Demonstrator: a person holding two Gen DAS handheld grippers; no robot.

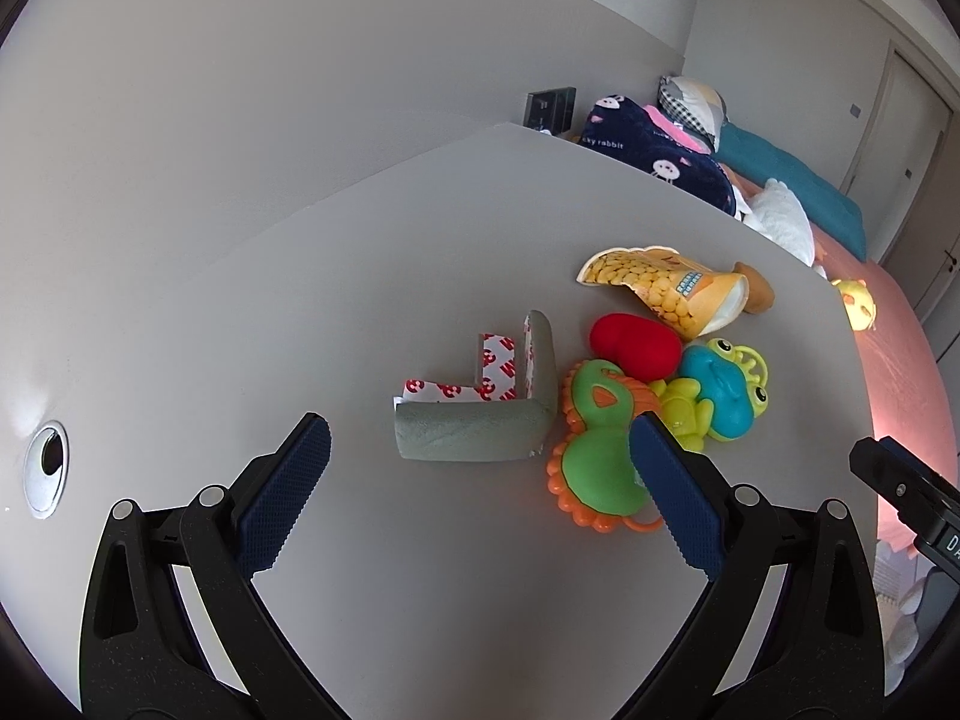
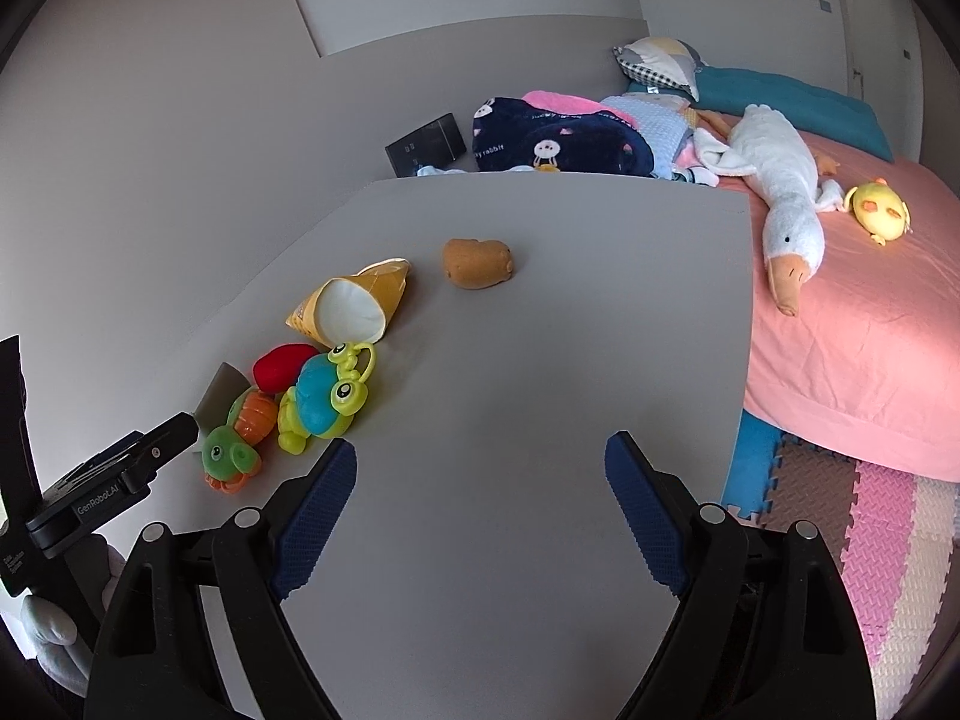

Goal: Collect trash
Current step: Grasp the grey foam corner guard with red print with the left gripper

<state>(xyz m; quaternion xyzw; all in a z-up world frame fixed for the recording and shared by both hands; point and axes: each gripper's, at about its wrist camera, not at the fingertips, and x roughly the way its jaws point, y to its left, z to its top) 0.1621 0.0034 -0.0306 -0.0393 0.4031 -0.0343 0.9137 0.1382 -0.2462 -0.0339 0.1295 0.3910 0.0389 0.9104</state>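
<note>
Both grippers, left gripper (image 1: 480,441) and right gripper (image 2: 480,468), gape apart; snack pouch (image 2: 351,306) lies open, looking empty.

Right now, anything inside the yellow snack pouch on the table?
The right wrist view looks into the snack pouch: its open mouth shows only white lining, with no contents visible. The deeper end is hidden by its walls. In the left wrist view, only the printed outside shows.

Grey table (image 2: 540,360) bearing snack pouch (image 1: 660,291), foam corner guard (image 1: 474,426), toys.
</note>
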